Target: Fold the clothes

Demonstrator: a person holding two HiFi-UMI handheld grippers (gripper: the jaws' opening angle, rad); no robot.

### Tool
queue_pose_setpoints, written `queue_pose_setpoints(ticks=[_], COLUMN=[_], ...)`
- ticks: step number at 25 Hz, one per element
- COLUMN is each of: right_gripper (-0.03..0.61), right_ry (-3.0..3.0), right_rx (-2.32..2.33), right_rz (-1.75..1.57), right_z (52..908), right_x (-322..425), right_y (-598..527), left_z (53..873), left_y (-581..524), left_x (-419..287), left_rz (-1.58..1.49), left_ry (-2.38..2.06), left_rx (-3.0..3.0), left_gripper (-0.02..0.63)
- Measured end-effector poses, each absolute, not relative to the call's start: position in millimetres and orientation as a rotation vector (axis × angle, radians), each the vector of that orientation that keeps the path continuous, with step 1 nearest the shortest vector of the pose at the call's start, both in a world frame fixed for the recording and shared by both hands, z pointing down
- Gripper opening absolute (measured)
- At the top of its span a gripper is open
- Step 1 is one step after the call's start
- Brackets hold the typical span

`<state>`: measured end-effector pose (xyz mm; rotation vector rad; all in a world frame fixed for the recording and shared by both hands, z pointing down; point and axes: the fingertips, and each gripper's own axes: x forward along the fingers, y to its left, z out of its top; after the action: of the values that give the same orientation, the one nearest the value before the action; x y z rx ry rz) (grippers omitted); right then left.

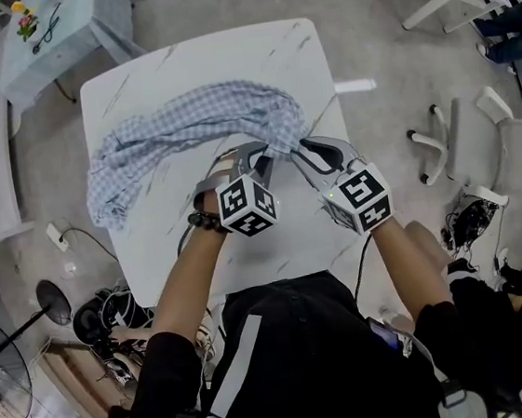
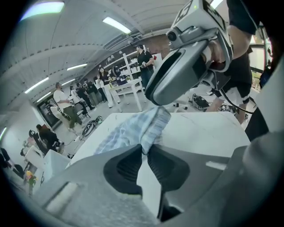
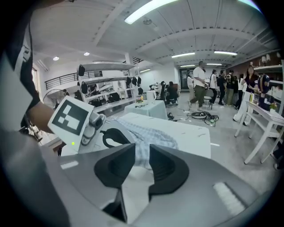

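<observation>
Two hand-held grippers meet at the near end of a crumpled, pale blue-and-white checked fabric garment (image 1: 195, 126). It lies bunched in a long diagonal heap across a white, faintly veined rectangular counter (image 1: 295, 54). The heap runs from the counter's left edge, where a broad lobe reaches the rim, to a narrow gathered tip just ahead of the person.

In the left gripper view we see the left hand-held gripper (image 2: 145, 150) with its jaws drawn nearly together, pinching that gathered tip of cloth at their very ends. In the right gripper view the right hand-held gripper (image 3: 142, 153) has its jaws parted. Cloth shows through the gap, and the pads do not appear to press on it, though the wide-angle view leaves us unsure whether a fold brushes one pad.

We judge the garment light, limp and thin. It will hold no shape of its own, will sag between two holds, and will trail its loose bulk across the smooth counter rather than slide as one piece. A pinch at a bunched tip catches several layers at once, so it may slip or carry hidden folds along. Better purchase, in our judgement, lies at a hem, seam or corner, with the two holds well apart so the cloth can be drawn flat before any fold.
</observation>
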<state>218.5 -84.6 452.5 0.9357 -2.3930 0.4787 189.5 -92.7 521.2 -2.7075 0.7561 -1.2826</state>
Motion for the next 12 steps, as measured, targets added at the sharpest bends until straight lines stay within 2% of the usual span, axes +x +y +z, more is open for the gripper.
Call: queue_pose_setpoints(ticks=[4, 8, 12], right_gripper=[0.143, 0.259, 0.267], right_ry=[-2.325, -2.186, -2.15], right_rx=[0.874, 0.822, 0.856], right_rz=[0.403, 0.284, 0.281], right_z=[481, 537, 562], right_x=[235, 244, 236], right_y=[-78, -67, -82], left_z=[518, 510, 502], left_y=[-91, -93, -94], left_x=[172, 154, 139], left_rz=[-1.322, -1.326, -1.34], left_ry=[0.773, 0.84, 0.896], left_rx=[-2.728, -2.817, -2.826], left_gripper=[0.04, 0.04, 0.041])
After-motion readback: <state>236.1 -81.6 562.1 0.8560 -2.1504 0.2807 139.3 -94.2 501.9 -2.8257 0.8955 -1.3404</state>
